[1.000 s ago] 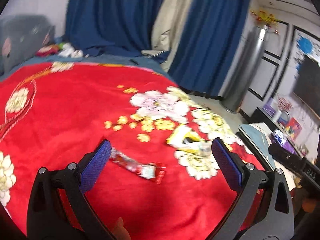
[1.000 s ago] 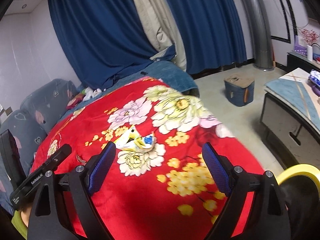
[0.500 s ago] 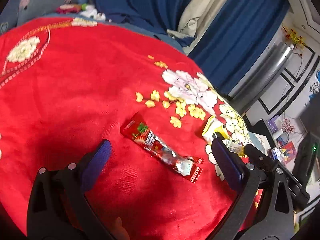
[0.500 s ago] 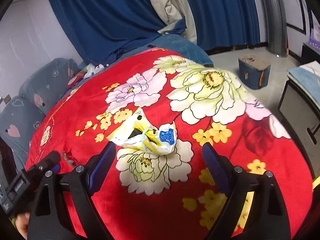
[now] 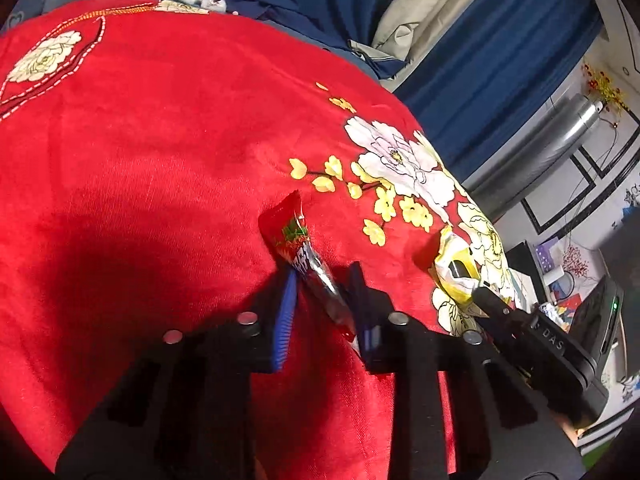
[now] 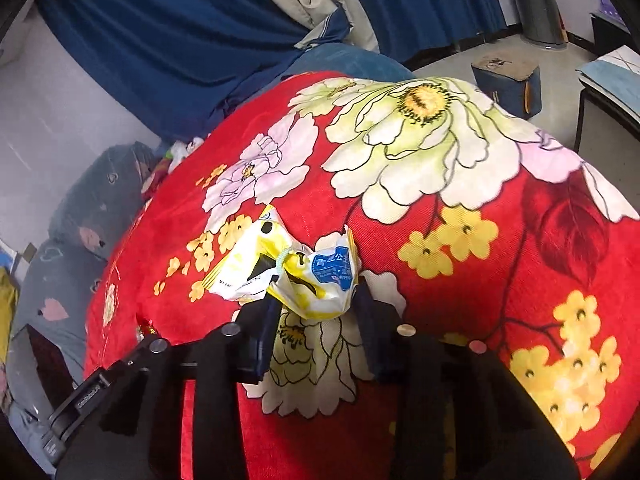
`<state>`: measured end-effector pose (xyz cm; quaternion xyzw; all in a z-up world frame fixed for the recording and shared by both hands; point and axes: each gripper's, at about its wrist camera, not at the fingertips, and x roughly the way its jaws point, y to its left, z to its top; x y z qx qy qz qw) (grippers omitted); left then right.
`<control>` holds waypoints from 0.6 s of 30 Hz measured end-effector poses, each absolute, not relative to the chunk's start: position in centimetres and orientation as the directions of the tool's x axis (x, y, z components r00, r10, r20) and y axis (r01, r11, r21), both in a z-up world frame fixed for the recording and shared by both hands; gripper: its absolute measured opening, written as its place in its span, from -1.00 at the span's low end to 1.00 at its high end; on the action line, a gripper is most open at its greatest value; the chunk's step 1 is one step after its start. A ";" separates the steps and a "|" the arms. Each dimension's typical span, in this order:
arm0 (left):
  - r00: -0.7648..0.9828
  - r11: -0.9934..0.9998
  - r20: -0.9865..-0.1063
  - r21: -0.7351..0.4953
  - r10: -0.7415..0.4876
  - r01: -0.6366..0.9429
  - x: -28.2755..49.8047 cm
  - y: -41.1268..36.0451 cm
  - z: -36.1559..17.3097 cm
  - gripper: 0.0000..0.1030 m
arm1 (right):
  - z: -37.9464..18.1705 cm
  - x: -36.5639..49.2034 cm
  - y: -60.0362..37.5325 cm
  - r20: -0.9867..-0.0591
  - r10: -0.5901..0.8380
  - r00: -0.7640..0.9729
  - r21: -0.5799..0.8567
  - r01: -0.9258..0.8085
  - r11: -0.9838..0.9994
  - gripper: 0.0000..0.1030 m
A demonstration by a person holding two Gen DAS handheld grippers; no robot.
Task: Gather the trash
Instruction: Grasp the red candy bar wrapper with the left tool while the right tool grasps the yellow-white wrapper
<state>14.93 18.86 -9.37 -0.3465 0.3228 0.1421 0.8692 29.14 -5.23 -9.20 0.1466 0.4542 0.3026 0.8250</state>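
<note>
A long red snack wrapper [image 5: 294, 240] lies on the red flowered blanket [image 5: 140, 160]. My left gripper [image 5: 322, 280] is shut on its near end, the far end sticks out beyond the fingers. A crumpled yellow and white wrapper [image 6: 288, 270] with a blue label lies on the blanket in the right wrist view. My right gripper [image 6: 316, 296] is shut on its near side. The yellow wrapper also shows in the left wrist view [image 5: 454, 268], with the right gripper's body beside it.
Blue curtains [image 6: 180, 40] hang behind the bed. A grey sofa [image 6: 80, 208] stands at the left. A blue box [image 6: 508, 80] sits on the floor past the blanket's far edge. A low table [image 6: 612, 80] stands at the right.
Both grippers moved down and forward to the blanket. The left jaws shut on the red wrapper and the right jaws shut on the yellow wrapper; both were wide open before.
</note>
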 end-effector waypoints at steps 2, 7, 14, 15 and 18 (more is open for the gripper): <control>0.757 0.728 -0.653 -0.512 0.014 -0.456 14.9 18.6 -9.2 -0.76 | -9.0 28.6 -5.5 -0.658 0.624 0.422 0.505 -0.368 0.781 -0.37; 0.782 0.770 -0.623 -0.510 -0.022 -0.384 14.9 17.3 -8.3 -0.87 | -7.9 26.6 -6.6 -0.646 0.589 0.485 0.436 -0.399 0.807 -0.39; 0.820 0.845 -0.570 -0.460 -0.045 -0.274 14.8 14.3 -6.3 -0.92 | -6.5 23.4 -9.4 -0.613 0.570 0.547 0.388 -0.420 0.821 -0.39; 0.824 0.852 -0.564 -0.454 -0.049 -0.260 14.7 13.9 -6.0 -0.92 | -6.4 23.0 -9.8 -0.609 0.568 0.553 0.384 -0.420 0.822 -0.39; 0.837 0.879 -0.544 -0.425 -0.057 -0.217 14.7 12.4 -5.1 -0.92 | -5.7 22.1 -11.1 -0.595 0.566 0.571 0.386 -0.415 0.824 -0.39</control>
